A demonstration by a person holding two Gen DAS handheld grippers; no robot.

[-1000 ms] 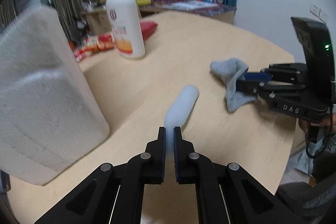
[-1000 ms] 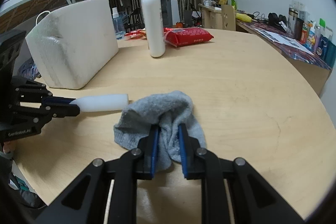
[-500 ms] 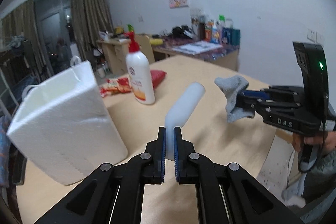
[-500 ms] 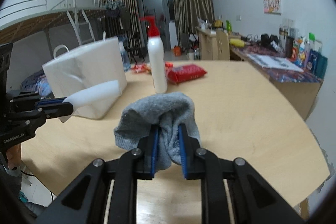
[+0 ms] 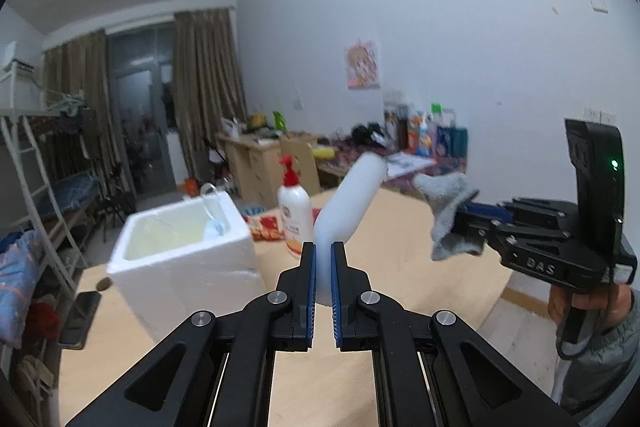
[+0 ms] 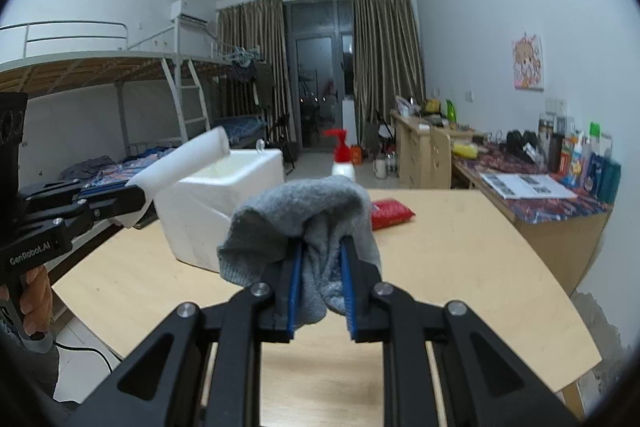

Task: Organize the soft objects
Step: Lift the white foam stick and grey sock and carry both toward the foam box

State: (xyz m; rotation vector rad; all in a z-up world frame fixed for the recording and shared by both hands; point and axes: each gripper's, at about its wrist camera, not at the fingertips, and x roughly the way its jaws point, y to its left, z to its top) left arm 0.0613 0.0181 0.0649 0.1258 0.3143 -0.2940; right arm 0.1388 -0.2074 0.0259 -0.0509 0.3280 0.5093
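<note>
- L side of wood table (image 5: 400, 255): open white foam box (image 5: 180, 255), bare inside, thin white handle loop at its rim; dark phone-like slab (image 5: 78, 313) near table's L edge.
- Just R of box: white pump bottle (image 5: 295, 215) w/ red pump head, upright; red snack pack (image 6: 390, 213) lying flat beside it.
- Centre, L wrist view: L gripper (image 5: 322, 283) pinched nearly shut on lower end of white foam tube (image 5: 352, 203); tube sticks up and fwd, tilted R, clear of table.
- Same tube in R wrist view: top end up over near rim of box, not touching.
- R of that: R gripper (image 6: 320, 287) narrowly parted, clamped on bunched grey sock (image 6: 304, 227); sock draped over both blue pads, loose ends hanging down, held up off table.
- Sock and tube near each other, apart.
- Far R: hand (image 5: 588, 305) in grey sleeve round R gripper's handle, green light on its body.
</note>
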